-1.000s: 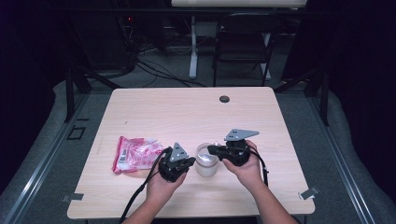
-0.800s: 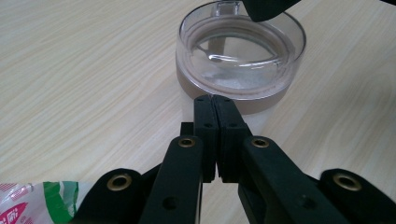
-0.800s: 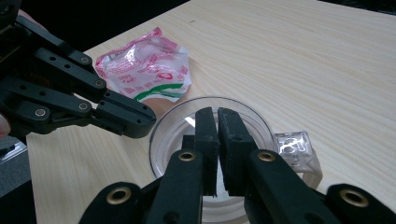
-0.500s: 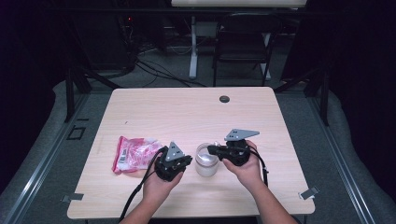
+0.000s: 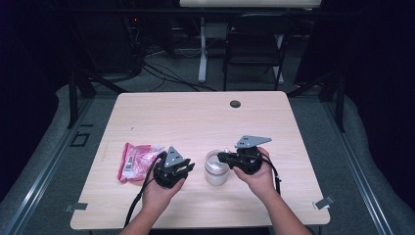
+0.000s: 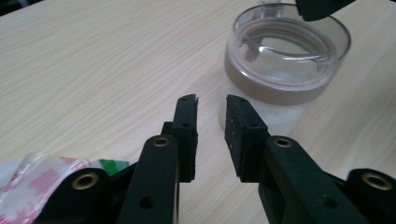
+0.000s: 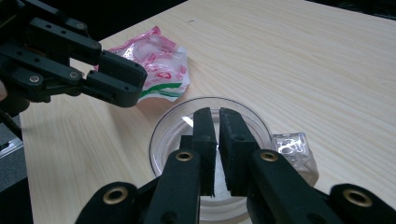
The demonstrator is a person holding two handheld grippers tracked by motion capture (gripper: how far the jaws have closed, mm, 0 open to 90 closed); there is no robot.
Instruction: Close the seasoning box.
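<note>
A clear jar (image 5: 216,169) with a wide open mouth stands near the table's front middle; the same jar (image 6: 285,70) is ahead of my left gripper. My left gripper (image 6: 211,99) is just left of the jar (image 7: 210,135) and apart from it. Its jaws have just been opening and stand open with nothing between them. My right gripper (image 7: 218,111) hovers over the jar's mouth, its jaws almost together with only a thin slit and nothing seen in it. In the high view the left gripper (image 5: 190,167) and right gripper (image 5: 221,157) face each other across the jar.
A pink and white plastic bag (image 5: 137,160) lies left of my left hand. A small clear cube-like piece (image 7: 294,150) rests on the table against the jar's far side. A dark round plug (image 5: 235,104) sits near the table's (image 5: 195,117) back edge. A chair stands behind.
My left gripper has drawn back a little to the left, away from the jar. The right gripper and the jar have stayed where they were.
</note>
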